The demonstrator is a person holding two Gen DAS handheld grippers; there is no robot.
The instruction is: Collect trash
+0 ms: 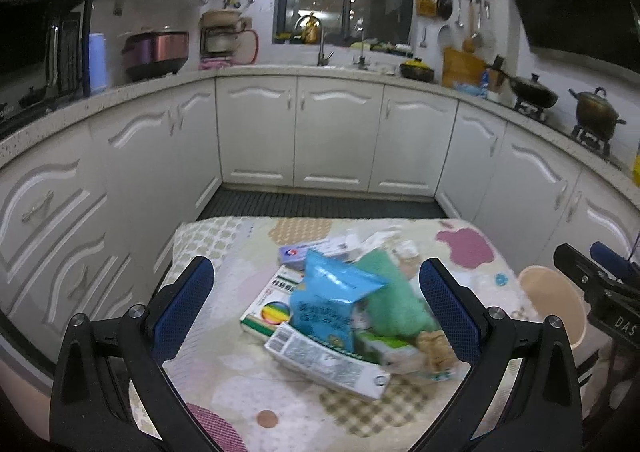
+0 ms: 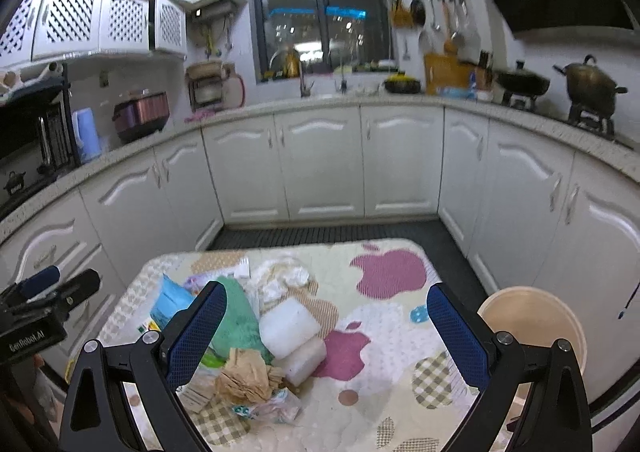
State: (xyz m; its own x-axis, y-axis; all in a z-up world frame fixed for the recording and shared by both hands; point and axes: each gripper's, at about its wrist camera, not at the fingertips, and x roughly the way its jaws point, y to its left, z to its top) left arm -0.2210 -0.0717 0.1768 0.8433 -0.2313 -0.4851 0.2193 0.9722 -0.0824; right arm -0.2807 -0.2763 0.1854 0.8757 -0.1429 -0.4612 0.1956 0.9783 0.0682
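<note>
A heap of trash lies on the patterned table (image 1: pixel 224 384): a blue foil bag (image 1: pixel 332 304), a green cloth (image 1: pixel 394 300), flat medicine boxes (image 1: pixel 326 366), a crumpled brown paper (image 2: pixel 246 374), white foam blocks (image 2: pixel 290 326) and white tissue (image 2: pixel 282 276). A beige bin (image 2: pixel 538 326) stands off the table's right edge; it also shows in the left wrist view (image 1: pixel 554 300). My left gripper (image 1: pixel 316 288) is open and empty above the heap. My right gripper (image 2: pixel 326 314) is open and empty, above the foam blocks.
White kitchen cabinets (image 1: pixel 336 131) ring the table on three sides, with a dark floor mat (image 1: pixel 320 205) between. The counter holds pots (image 1: pixel 594 111), a rice cooker (image 1: pixel 156 51) and a sink tap (image 1: pixel 322 47). The right gripper's body (image 1: pixel 608 292) shows at the right edge.
</note>
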